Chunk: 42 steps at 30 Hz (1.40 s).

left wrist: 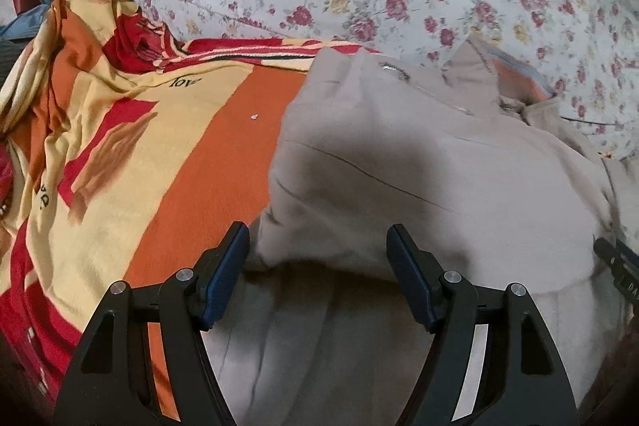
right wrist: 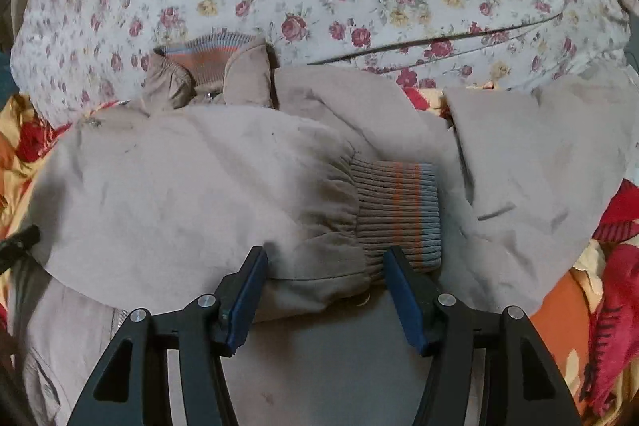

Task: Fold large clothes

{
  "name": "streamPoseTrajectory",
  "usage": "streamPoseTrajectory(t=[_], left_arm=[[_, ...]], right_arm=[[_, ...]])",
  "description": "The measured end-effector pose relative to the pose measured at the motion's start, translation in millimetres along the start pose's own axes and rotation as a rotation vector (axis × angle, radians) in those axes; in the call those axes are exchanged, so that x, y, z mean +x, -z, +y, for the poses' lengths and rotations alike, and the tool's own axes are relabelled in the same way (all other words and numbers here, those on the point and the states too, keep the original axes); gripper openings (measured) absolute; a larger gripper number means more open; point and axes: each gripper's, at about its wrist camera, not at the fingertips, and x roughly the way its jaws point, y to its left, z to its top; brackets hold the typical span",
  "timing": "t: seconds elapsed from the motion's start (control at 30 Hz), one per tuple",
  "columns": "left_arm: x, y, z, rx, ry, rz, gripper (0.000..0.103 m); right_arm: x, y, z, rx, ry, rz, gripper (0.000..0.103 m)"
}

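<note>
both hand-held grippers hang spread over the beige fabric jacket (right wrist: 191,178) on the bed: left hand-held gripper (left wrist: 317,250) at its left edge, right hand-held gripper (right wrist: 325,266) straddling the folded-in sleeve near the ribbed striped cuff (right wrist: 399,210). next, likely pinch and fold the far-right flap (right wrist: 539,154); orange patterned bedsheet (left wrist: 207,162) leaves room left.

Black two-finger left gripper with blue pads (left wrist: 317,240) pointed toward 12 o'clock, jaws spread wide. Matching black, blue-padded right gripper (right wrist: 325,260) likewise pointed toward 12 o'clock, jaws parted.
</note>
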Motion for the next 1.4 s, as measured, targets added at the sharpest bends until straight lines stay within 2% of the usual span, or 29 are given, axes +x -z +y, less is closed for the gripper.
streamPoseTrajectory(t=[0.13,0.23,0.3,0.57,0.8,1.0,1.13,1.33,1.4], left_arm=[[-11,6,-9,0.014,0.017,-0.005,0.072],[-16,10,-18,0.008,0.059,0.006,0.072],[-19,14,-27,0.013,0.083,0.010,0.072],[-19,28,-69,0.118,0.105,0.025,0.072],[-6,31,-71,0.111,0.121,0.048,0.072],[-2,35,-68,0.108,0.128,0.041,0.072],[-1,36,-71,0.123,0.121,0.035,0.072],[-1,36,-68,0.122,0.135,0.023,0.072],[-1,36,-67,0.113,0.139,0.020,0.072]], right_arm=[[-25,4,-4,0.048,-0.084,-0.038,0.059],[-43,13,-7,0.053,-0.114,-0.064,0.065],[-48,18,-11,0.050,-0.119,-0.072,0.070],[-48,26,-61,0.117,-0.091,-0.071,0.070],[-60,20,-138,0.204,-0.006,-0.118,0.070],[-70,-11,-241,0.436,0.032,-0.182,0.070],[-69,-34,-291,0.541,0.082,-0.223,0.070],[-54,-61,-343,0.646,0.146,-0.268,0.070],[-47,-67,-353,0.672,0.129,-0.293,0.070]])
